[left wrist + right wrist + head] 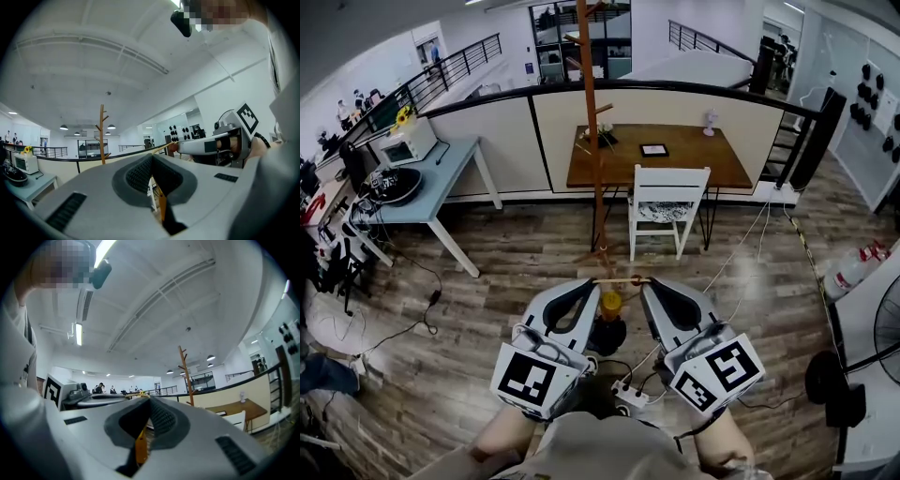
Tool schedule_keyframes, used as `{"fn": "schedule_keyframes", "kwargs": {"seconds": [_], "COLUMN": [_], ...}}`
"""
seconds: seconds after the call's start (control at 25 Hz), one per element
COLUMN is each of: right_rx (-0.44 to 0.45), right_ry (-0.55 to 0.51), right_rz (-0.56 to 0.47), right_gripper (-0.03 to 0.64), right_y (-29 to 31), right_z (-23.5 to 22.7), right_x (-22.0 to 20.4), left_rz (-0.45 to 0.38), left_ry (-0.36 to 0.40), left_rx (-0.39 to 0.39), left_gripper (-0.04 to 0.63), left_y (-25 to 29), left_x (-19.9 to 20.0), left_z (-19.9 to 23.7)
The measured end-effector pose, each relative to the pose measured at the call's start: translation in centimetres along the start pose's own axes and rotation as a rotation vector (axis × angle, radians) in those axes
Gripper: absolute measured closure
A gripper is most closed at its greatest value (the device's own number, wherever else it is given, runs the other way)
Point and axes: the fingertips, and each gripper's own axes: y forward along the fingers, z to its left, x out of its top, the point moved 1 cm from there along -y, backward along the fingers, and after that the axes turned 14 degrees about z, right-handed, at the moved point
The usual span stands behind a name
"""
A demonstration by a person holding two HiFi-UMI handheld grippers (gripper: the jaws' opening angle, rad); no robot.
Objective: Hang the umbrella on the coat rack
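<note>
The umbrella (608, 332) hangs between my two grippers, seen from above: a yellow handle (610, 304) over a dark folded body. Its thin tan loop cord (621, 279) is stretched level between the gripper tips. My left gripper (593, 280) is shut on the cord's left end and my right gripper (648, 280) on its right end. In the left gripper view the left gripper (151, 153) pinches the cord, with the yellow handle (161, 206) below. The right gripper (149, 397) shows the same handle (140, 448). The wooden coat rack (591, 122) stands ahead, beyond the grippers.
A white chair (667, 211) and a brown table (661, 155) stand right of the rack's base. A pale blue table (441, 178) with appliances is at the left. A power strip (628, 394) and cables lie on the wood floor near my feet.
</note>
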Motion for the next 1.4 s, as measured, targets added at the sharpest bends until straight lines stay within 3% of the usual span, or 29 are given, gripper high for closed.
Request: {"fn": "schedule_keyframes", "kwargs": {"seconds": [0.4,0.72,1.4], "right_rx": [-0.021,-0.050,-0.076], "right_ry": [0.007,0.004,-0.030], "right_rz": [-0.015,-0.011,-0.035], "right_gripper": [0.614,0.614,0.614], "right_y": [3.4,8.6,27.2], "right_z": [-5.4,-10.4,-21.0], "right_x": [1.1,3.0,10.6], "left_rz": [-0.015,-0.020,-0.070], "left_ry": [-0.003,-0.006,-0.003], "left_rx": [-0.043,-0.086,-0.193], "left_gripper": [0.595,0.595,0.595], "left_y": [5.9,12.1,26.7], "left_x": [0.6,1.5,6.1], "left_z": [2.1,6.4,23.9]}}
